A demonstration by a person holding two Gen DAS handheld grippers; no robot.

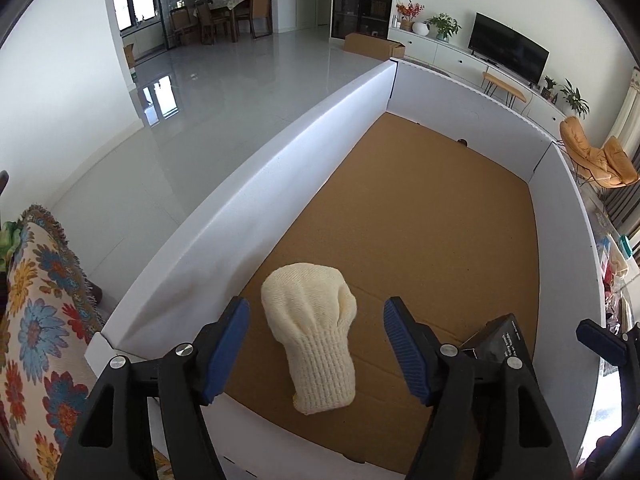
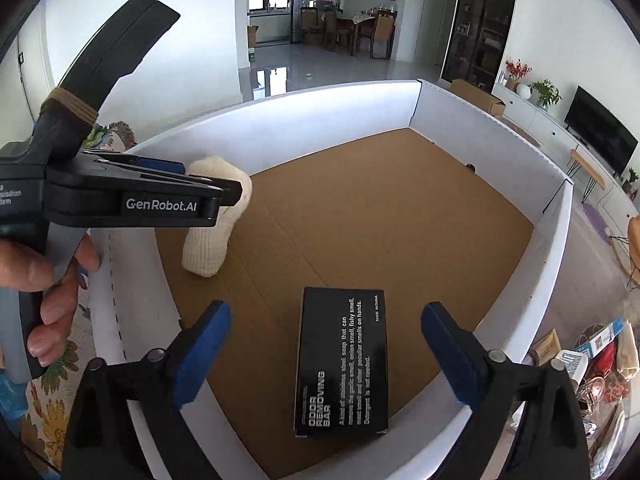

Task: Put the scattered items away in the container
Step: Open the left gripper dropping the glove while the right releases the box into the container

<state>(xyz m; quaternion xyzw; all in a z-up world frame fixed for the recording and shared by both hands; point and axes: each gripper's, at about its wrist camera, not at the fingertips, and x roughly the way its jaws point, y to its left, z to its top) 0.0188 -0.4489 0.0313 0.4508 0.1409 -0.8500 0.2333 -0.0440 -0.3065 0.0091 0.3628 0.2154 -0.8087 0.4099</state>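
Left wrist view is showing you the container [image 1: 256, 200], a big white-walled box with a brown cardboard floor, filling most of the frame and sitting on a surface covered by a floral cloth [image 1: 36, 320]. Most of its floor is lying bare, so you are looking at an early or middle stage of the tidying, as far as I can judge.

Two items are already lying inside. The cream knitted sock [image 1: 310, 332] is resting on the floor near the left wall, directly under your left hand-held gripper [image 1: 316, 348], whose blue pads are standing wide apart and touching nothing. The black odor-removing bar box [image 2: 342, 364] is lying flat near the front wall, below your right hand-held gripper [image 2: 326, 356], which is likewise spread wide and carrying nothing.

Outside the right wall, a clutter of packets and small items [image 2: 584, 360] is waiting, too jumbled to name. Judging by that pile, the larger share of the work is remaining: you are fetching those next.
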